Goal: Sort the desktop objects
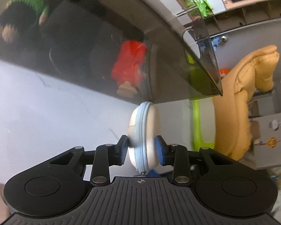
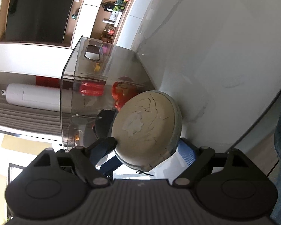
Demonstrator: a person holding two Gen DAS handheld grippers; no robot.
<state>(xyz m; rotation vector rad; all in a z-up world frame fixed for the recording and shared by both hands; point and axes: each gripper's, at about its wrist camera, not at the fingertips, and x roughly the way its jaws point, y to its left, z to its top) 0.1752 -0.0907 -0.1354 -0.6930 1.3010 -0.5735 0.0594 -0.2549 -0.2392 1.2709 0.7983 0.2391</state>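
A round cream zip case (image 1: 144,136) with a light blue zipper is clamped edge-on between the blue pads of my left gripper (image 1: 142,151). The same case (image 2: 146,129) fills the right wrist view, its worn flat face toward the camera, held between the fingers of my right gripper (image 2: 148,150). The case's far edge meets the wall of a clear smoky plastic bin (image 1: 103,43), which also shows in the right wrist view (image 2: 80,86). Inside the bin lie a red toy (image 1: 129,65), dark soft items and a green-and-black plush (image 1: 26,5).
The bin stands on a white marbled table (image 1: 37,103), whose bare top also shows in the right wrist view (image 2: 224,56). A tan leather chair (image 1: 249,93) and a lime green object (image 1: 196,123) lie past the table edge. Shelves with toys and a dark screen (image 2: 41,9) are behind.
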